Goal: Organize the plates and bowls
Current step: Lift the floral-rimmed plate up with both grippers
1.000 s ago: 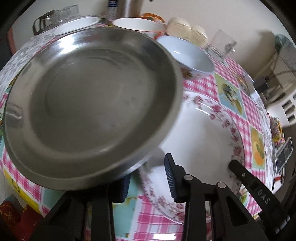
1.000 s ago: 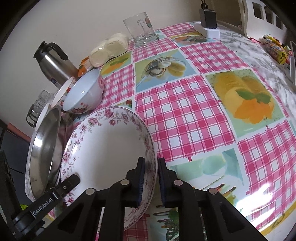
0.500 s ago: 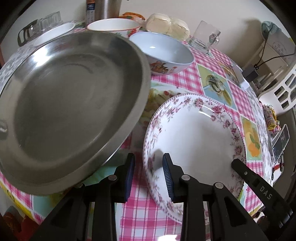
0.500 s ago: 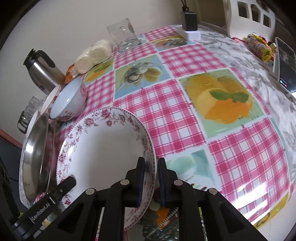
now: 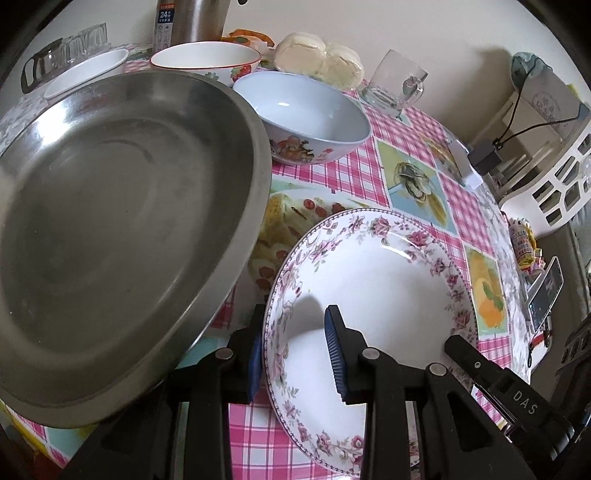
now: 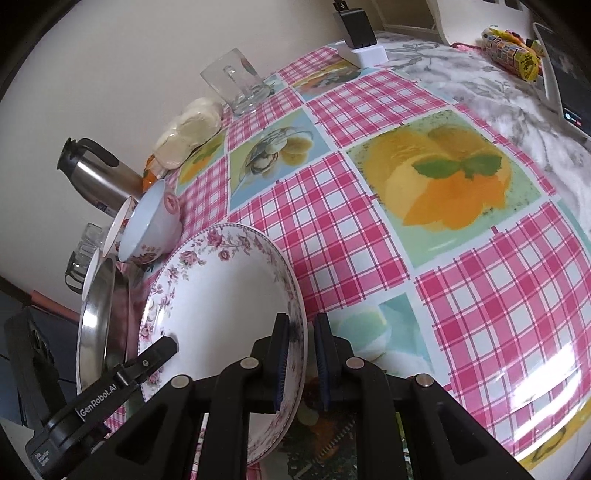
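A white plate with a pink floral rim (image 5: 376, 280) is lifted and tilted above the checked tablecloth. My right gripper (image 6: 301, 362) is shut on its near rim (image 6: 295, 332). My left gripper (image 5: 295, 350) is open, its jaws astride the plate's left rim, one inside and one outside. A large steel plate (image 5: 110, 229) stands at the left, its near edge raised; it also shows edge-on in the right wrist view (image 6: 96, 317). A pale blue bowl (image 5: 306, 114) and a white red-rimmed bowl (image 5: 207, 61) sit behind.
At the back stand a steel thermos (image 6: 96, 177), a glass mug (image 5: 397, 86), wrapped buns (image 5: 317, 61), a small white bowl (image 5: 88, 70) and a glass jug (image 5: 62, 59). A charger (image 6: 360, 33), a snack roll (image 6: 513, 55) and a phone (image 5: 546, 291) lie at the right.
The steel plate has come out of my left gripper and now lies to its left. My left gripper moved right onto the floral plate's rim. My right gripper has lifted and tilted the floral plate.
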`<state>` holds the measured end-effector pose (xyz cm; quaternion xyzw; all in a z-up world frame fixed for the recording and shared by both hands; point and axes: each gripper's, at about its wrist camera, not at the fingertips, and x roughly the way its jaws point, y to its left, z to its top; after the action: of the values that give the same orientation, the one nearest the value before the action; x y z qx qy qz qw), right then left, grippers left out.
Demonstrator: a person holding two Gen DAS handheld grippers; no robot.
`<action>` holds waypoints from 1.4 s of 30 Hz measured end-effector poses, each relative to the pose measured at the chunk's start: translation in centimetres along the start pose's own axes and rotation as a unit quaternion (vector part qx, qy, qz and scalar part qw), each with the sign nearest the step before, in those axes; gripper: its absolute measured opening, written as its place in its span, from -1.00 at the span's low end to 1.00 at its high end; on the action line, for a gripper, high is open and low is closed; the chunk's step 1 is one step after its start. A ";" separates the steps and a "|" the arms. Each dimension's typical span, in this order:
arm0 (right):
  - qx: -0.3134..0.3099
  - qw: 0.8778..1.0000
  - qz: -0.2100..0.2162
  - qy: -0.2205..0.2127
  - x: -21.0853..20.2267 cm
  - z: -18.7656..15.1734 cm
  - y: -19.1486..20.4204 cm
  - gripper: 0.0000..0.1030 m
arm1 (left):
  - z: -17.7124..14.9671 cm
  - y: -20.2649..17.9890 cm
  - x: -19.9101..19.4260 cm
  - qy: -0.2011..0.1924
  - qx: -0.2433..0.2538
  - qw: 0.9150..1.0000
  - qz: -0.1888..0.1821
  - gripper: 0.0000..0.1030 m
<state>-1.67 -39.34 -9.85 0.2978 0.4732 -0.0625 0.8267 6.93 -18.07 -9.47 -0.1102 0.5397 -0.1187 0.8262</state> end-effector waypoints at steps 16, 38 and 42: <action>-0.004 1.000 -0.025 -0.010 -0.8 0.6 -0.3 -0.77 | -0.3 -1.3 0.3 0.007 0.035 0.999 -0.016 -0.61; -0.005 0.999 -0.019 -0.044 -4.0 0.8 -0.2 -0.77 | 0.9 -2.6 -2.1 -0.014 0.067 0.997 -0.044 -0.61; -0.008 0.998 -0.015 -0.065 -5.4 1.1 0.5 -0.77 | 1.4 -2.9 -3.6 -0.032 0.071 0.995 -0.060 -0.61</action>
<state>-3.56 -40.52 -4.76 0.2793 0.4231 -0.0899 0.8573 6.59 -19.66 -4.94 -0.0871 0.4957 -0.2028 0.8400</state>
